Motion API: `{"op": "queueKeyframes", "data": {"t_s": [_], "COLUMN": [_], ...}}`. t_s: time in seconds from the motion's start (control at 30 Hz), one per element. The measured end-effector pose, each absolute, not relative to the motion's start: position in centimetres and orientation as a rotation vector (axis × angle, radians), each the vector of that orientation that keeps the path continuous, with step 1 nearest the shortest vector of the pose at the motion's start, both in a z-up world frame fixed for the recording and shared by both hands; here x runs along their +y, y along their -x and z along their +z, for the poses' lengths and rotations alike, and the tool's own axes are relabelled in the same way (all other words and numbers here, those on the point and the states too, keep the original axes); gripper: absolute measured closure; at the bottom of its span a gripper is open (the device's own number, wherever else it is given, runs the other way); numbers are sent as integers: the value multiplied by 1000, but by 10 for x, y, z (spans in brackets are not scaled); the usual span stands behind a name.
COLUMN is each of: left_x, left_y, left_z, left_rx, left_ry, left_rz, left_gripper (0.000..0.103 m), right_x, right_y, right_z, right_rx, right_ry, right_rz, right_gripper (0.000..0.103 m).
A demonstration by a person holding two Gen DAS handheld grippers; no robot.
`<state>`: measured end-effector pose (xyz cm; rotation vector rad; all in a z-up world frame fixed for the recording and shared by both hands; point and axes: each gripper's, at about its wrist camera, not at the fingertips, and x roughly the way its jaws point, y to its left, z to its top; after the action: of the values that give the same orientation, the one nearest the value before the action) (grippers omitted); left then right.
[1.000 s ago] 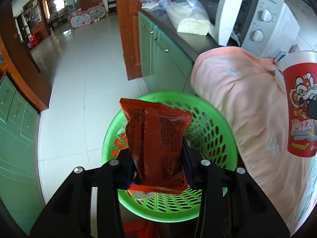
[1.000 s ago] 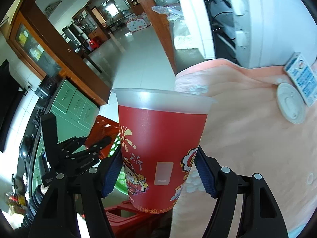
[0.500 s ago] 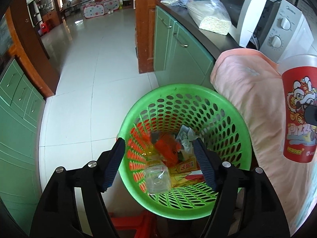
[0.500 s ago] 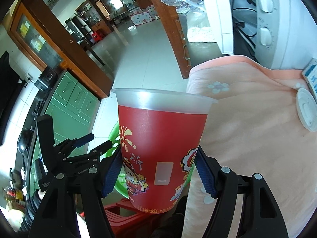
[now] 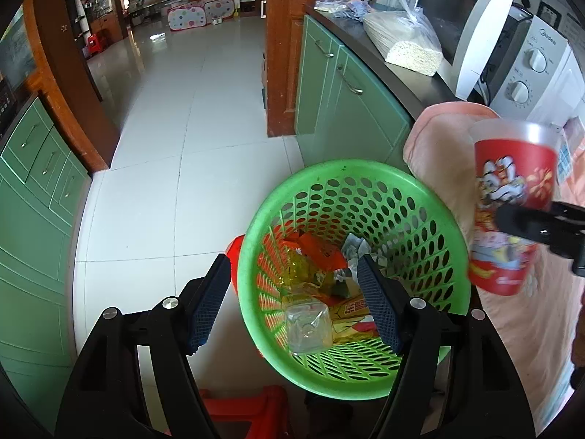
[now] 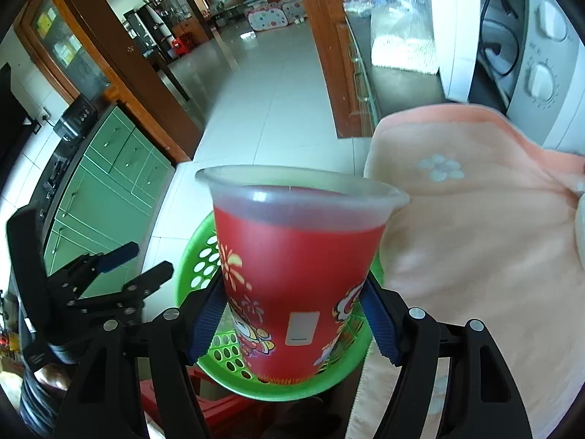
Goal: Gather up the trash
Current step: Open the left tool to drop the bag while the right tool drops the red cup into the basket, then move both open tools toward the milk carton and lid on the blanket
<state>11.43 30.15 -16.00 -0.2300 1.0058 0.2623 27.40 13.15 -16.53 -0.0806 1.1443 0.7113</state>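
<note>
Tiled kitchen floor behind; green basket [image 5: 431, 219] half hidden by clamped red cup [image 6: 299, 278] in right gripper [image 6: 292, 325]; left gripper [image 5: 292, 300] spread, empty

Green cabinets [image 5: 340, 87], glossy white tiled floor [image 5: 175, 109]

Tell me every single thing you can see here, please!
Basket: one, green, holed, on a red stool beside the towel.
Trash: several pieces, orange and yellow wrappers, crumpled paper, clear plastic, inside the basket.
Cup: one, red with cartoon print and frosted rim, held just above the basket edge.
Towel: one, peach with pale flowers, draped over the counter.
Microwave: one, white, on the counter.
Bag: one, clear plastic with pale contents, on the counter.
Cabinets: green, under the counter and across the floor.
Left gripper: black, blue pads, jaws open over the basket.
Right gripper: black, blue pads, jaws shut on the cup.
</note>
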Motion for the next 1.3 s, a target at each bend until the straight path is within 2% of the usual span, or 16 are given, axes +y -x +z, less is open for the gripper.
{"op": "queueKeyframes", "data": {"t_s": [0.13, 0.2, 0.73, 1.3], "left_x": [305, 306, 296, 261], "left_y": [-113, -114, -118, -132], "left_z": [-162, -163, -160, -144], "left_rx": [1010, 1013, 1011, 986], "left_ry": [234, 239, 227, 184], "left_rz": [268, 269, 246, 176], "left_gripper": [32, 32, 32, 32], "right_x": [134, 134, 117, 58], "right_y": [-275, -275, -270, -277], "right_z": [-174, -174, -154, -134], "right_rx": [1163, 1158, 1116, 1076], "right_ry": [75, 71, 68, 52], "right_rz": [712, 720, 721, 629], "right_gripper": [33, 28, 27, 25]}}
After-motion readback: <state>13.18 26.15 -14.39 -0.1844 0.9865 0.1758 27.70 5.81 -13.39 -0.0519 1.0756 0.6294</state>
